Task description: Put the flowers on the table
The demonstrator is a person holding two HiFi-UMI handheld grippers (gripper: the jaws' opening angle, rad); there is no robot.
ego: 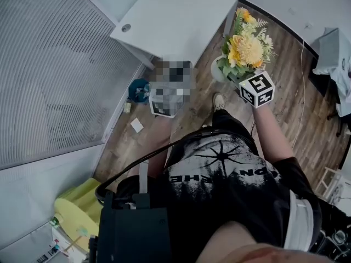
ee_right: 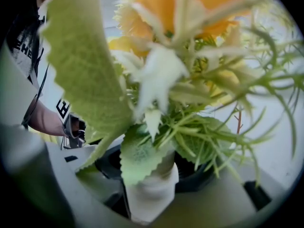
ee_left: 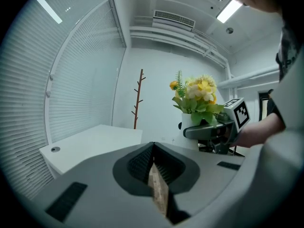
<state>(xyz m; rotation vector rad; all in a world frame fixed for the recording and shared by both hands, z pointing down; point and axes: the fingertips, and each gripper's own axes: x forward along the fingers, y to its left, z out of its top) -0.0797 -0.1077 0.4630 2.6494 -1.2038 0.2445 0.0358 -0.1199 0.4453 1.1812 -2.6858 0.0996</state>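
Flowers [ego: 245, 47] in a white vase [ee_right: 151, 194] are clamped between the right gripper's [ee_right: 152, 172] 2 jaws, held above the wooden floor [ego: 285, 92] just beside the white table [ego: 181, 15]. The left gripper [ee_left: 154, 151] is clenched on nothing.

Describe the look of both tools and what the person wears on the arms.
The left tool and the right tool have smooth grey bodies with dark pads. Each carries a white cube with black square markers. The person wears a black T-shirt with a pale print and short sleeves.
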